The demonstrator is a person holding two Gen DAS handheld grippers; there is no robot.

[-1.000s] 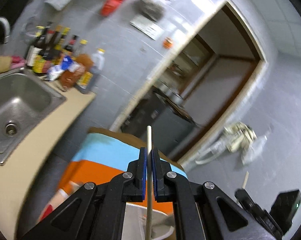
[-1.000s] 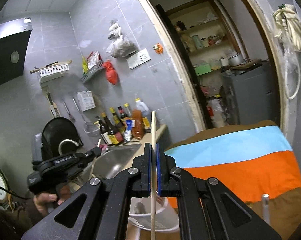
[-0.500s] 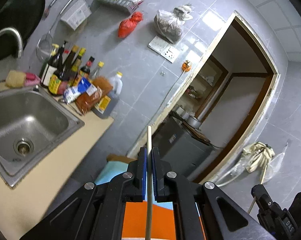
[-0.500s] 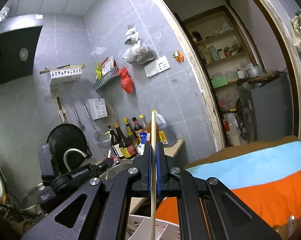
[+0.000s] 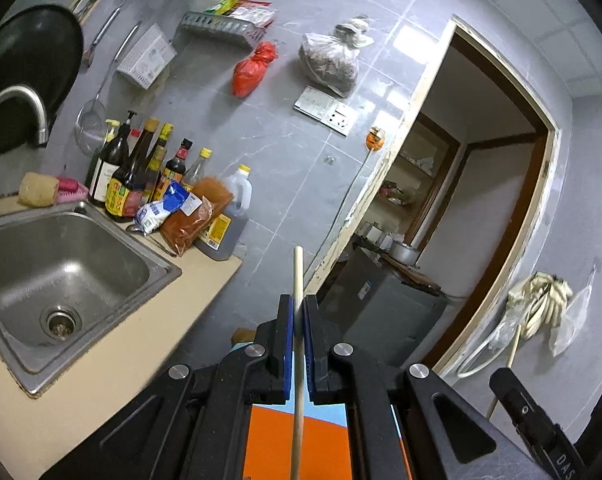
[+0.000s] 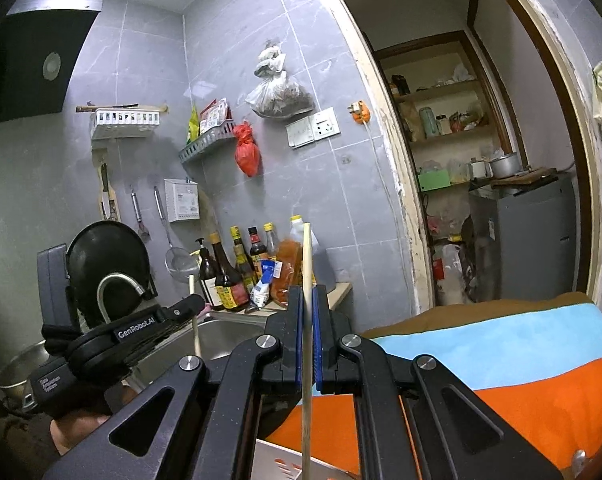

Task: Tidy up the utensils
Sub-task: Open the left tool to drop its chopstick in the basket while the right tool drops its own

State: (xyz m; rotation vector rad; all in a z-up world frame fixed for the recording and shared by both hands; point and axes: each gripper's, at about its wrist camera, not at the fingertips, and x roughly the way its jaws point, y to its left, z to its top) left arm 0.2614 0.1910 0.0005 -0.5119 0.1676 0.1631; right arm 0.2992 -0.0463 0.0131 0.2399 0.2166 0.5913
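My left gripper [image 5: 297, 312] is shut on a pale wooden chopstick [image 5: 297, 272] that stands upright between its blue pads, held high in the air. My right gripper [image 6: 308, 300] is shut on a second wooden chopstick [image 6: 307, 256], also upright. The left gripper [image 6: 181, 310] with its chopstick [image 6: 195, 312] shows at the lower left of the right wrist view. The right gripper's body [image 5: 533, 416] and its chopstick [image 5: 505, 372] show at the lower right of the left wrist view. A white holder [image 6: 277, 462] peeks out below the right gripper.
A steel sink [image 5: 61, 276] in a beige counter [image 5: 113, 372] lies to the left, with sauce bottles [image 5: 141, 176] and packets behind it. A striped orange, blue and brown cloth [image 6: 501, 364] lies below. An open doorway [image 6: 481, 160] shows shelves and a grey cabinet.
Both grippers have lifted and tilted upward with their chopsticks; the cloth and white holder have dropped lower in view and more of the wall shows.
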